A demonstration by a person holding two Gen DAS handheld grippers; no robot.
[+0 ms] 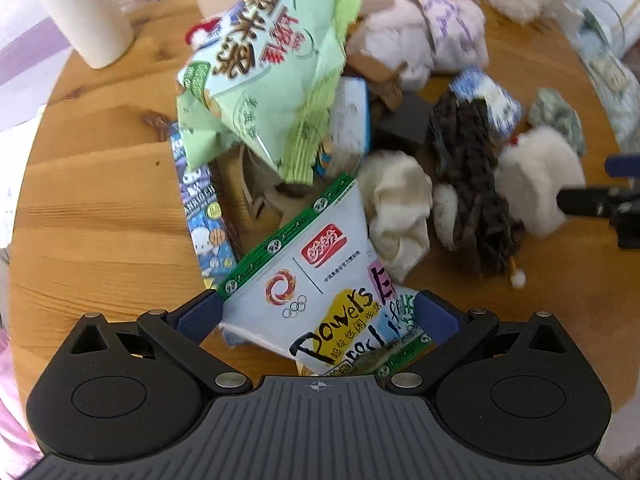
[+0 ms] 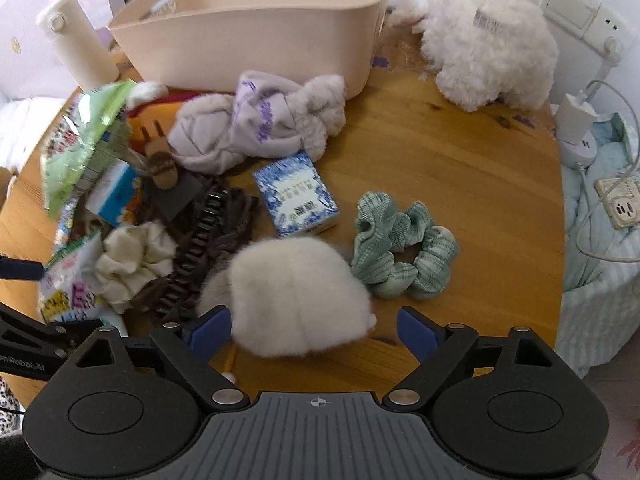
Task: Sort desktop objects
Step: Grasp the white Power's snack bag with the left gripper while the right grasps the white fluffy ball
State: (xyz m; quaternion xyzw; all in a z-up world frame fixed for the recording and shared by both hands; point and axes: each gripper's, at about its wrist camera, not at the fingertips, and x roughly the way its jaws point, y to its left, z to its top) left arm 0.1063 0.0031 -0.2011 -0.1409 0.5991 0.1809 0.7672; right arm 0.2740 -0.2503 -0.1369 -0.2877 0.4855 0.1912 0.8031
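My left gripper [image 1: 318, 314] is open, its jaws on either side of a white snack bag with a green edge [image 1: 320, 276] that lies on the round wooden table [image 1: 100, 208]. A light green snack bag [image 1: 264, 76] rises blurred above the pile behind it. My right gripper [image 2: 314, 330] is open around a white fluffy ball [image 2: 300, 296]. A green scrunchie [image 2: 400, 248], a blue patterned box [image 2: 296, 198], a dark braided band [image 2: 208, 236], a cream scrunchie [image 2: 132, 258] and a pale purple plush cloth [image 2: 260, 124] lie around it.
A beige plastic bin [image 2: 256, 28] stands at the back of the table. A white bottle [image 2: 80, 44] stands at the back left. A white plush toy [image 2: 488, 52] sits at the back right. A charger, cables and a power strip [image 2: 616, 200] lie on pale blue bedding at right.
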